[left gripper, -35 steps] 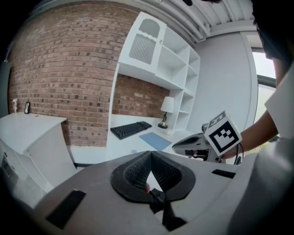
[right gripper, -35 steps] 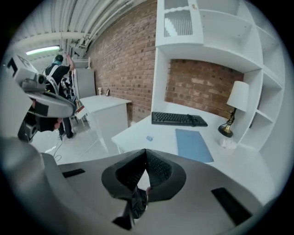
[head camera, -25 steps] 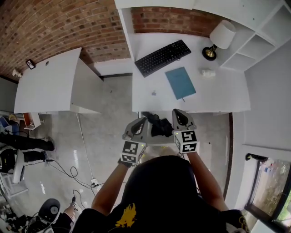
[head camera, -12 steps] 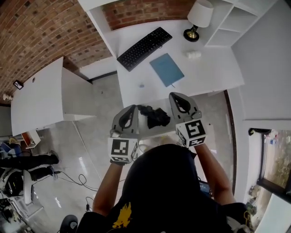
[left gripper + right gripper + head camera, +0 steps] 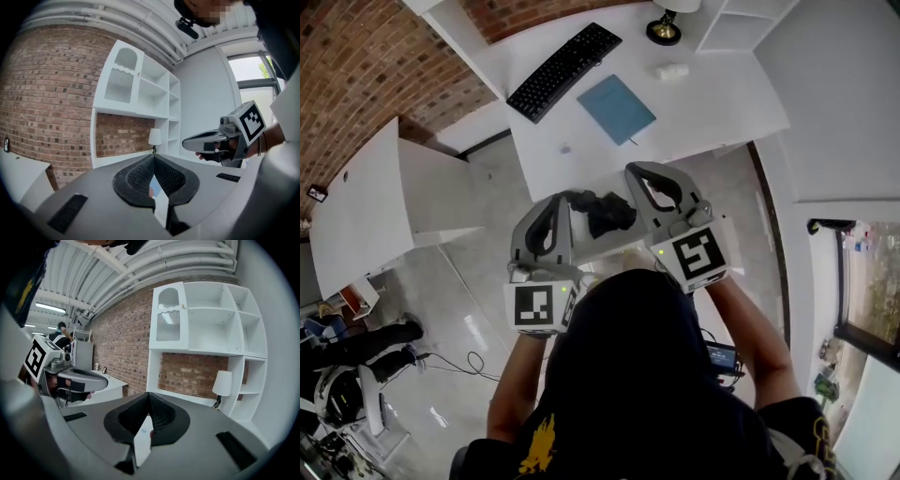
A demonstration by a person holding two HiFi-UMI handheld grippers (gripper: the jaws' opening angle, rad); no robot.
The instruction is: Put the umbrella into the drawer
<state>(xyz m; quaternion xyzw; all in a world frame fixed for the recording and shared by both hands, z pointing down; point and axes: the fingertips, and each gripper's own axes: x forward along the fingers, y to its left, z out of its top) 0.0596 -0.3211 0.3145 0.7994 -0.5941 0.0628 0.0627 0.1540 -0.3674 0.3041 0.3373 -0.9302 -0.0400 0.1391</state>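
The umbrella (image 5: 605, 212) is a crumpled black bundle lying low in front of the white desk (image 5: 712, 112), on what looks like a pulled-out pale drawer (image 5: 617, 251). In the head view it shows between my two raised grippers and neither touches it. My left gripper (image 5: 565, 199) and right gripper (image 5: 639, 171) are held high, side by side, pointing toward the desk. In the left gripper view the pads (image 5: 140, 178) meet at the tip with nothing between them. The right gripper (image 5: 149, 395) is likewise shut and empty. Each gripper view shows the other gripper beside it.
On the desk lie a black keyboard (image 5: 562, 70), a blue notebook (image 5: 616, 108), a small white item (image 5: 672, 70) and a lamp (image 5: 664, 28). White shelves (image 5: 741, 23) stand at its right. A second white table (image 5: 366, 206) is at left, and cables (image 5: 473, 361) trail on the floor.
Both grippers have risen toward the head camera and look larger. They stay shut. The umbrella has stayed low by the desk's front edge.
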